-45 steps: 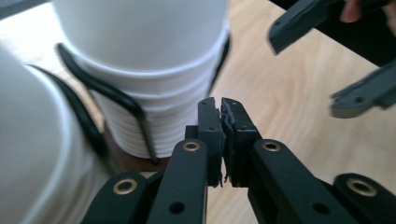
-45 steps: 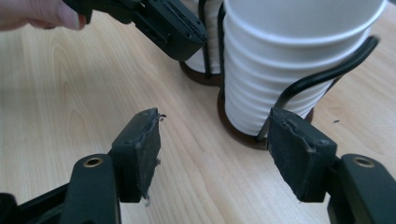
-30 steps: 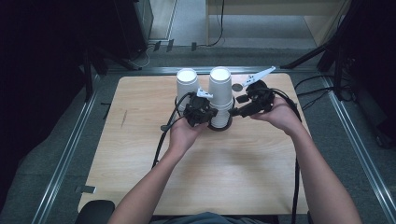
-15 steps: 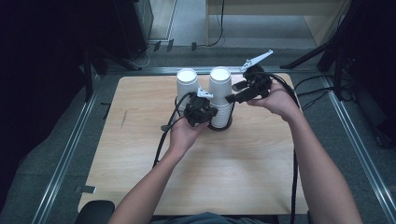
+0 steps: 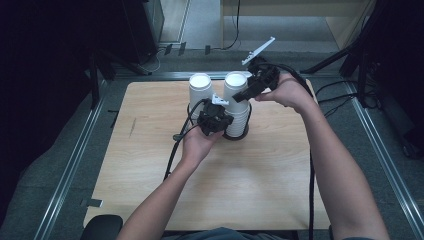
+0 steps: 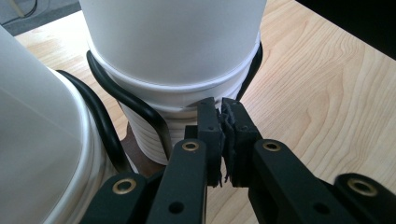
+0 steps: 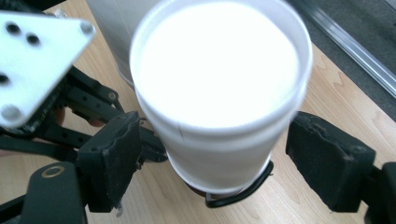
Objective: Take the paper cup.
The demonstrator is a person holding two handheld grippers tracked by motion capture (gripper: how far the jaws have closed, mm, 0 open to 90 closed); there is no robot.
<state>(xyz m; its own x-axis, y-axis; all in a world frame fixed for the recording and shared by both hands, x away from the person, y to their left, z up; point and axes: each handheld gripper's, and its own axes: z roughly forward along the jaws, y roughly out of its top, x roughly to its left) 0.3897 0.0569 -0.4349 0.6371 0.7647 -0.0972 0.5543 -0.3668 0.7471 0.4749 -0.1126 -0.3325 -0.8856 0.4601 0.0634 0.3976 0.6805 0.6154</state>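
Right hand-held gripper (image 7: 212,154) | jaws just opened wide | cup stack (image 7: 219,93) between, untouched

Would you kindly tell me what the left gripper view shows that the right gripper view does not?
Left gripper view: the left gripper's shut jaws at the cup stack's ribbed lower rims. Right gripper view: the top cup's open mouth between the right gripper's jaws, which have just been opening, pads clear. Both: the wire holder and table.

The top of the near cup stack (image 6: 173,42) is getting cut off by the picture's edge. The left tool (image 5: 216,119) is hiding the stack's bottom (image 5: 236,131).
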